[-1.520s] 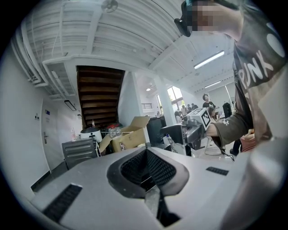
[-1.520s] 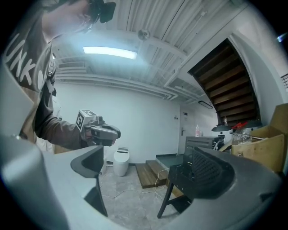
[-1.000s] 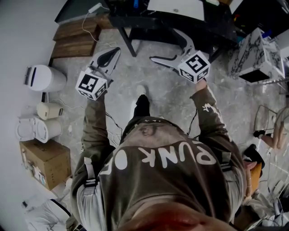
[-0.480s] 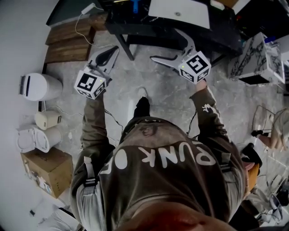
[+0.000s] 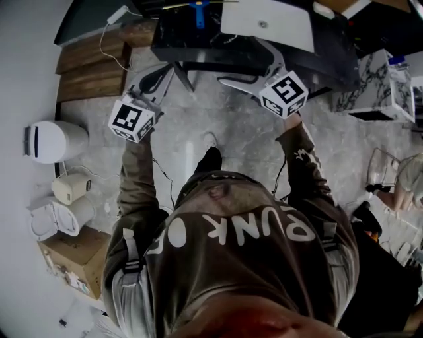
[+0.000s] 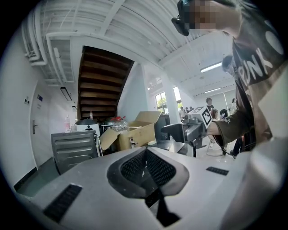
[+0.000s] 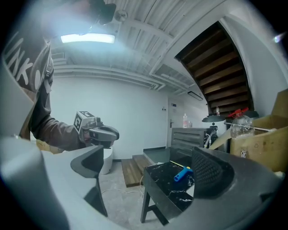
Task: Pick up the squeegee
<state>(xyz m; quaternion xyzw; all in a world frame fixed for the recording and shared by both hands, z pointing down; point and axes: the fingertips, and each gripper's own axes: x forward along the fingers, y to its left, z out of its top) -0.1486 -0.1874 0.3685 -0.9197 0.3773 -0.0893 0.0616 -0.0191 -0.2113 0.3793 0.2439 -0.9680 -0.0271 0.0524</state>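
The squeegee, of which I see only a blue handle (image 5: 197,12), lies on a black marble table (image 5: 198,53) at the top of the head view. The right gripper view shows that blue handle (image 7: 182,173) on the table's (image 7: 164,191) top, ahead between the jaws. My right gripper (image 5: 243,64) is open and empty, held above the table's near edge. My left gripper (image 5: 155,80) is shut on nothing, over the floor just left of the table's front. In the left gripper view its pads (image 6: 145,168) meet.
A white panel (image 5: 268,23) lies on the table's right part. Wooden steps (image 5: 89,69) are at the left, with a white bin (image 5: 56,140), small white appliances (image 5: 71,188) and a cardboard box (image 5: 66,257) along the wall. A marble-patterned stand (image 5: 380,86) is at the right.
The person has stepped toward the table, so it sits lower and nearer in the head view. Both grippers moved forward with it. Neither gripper's jaws changed.
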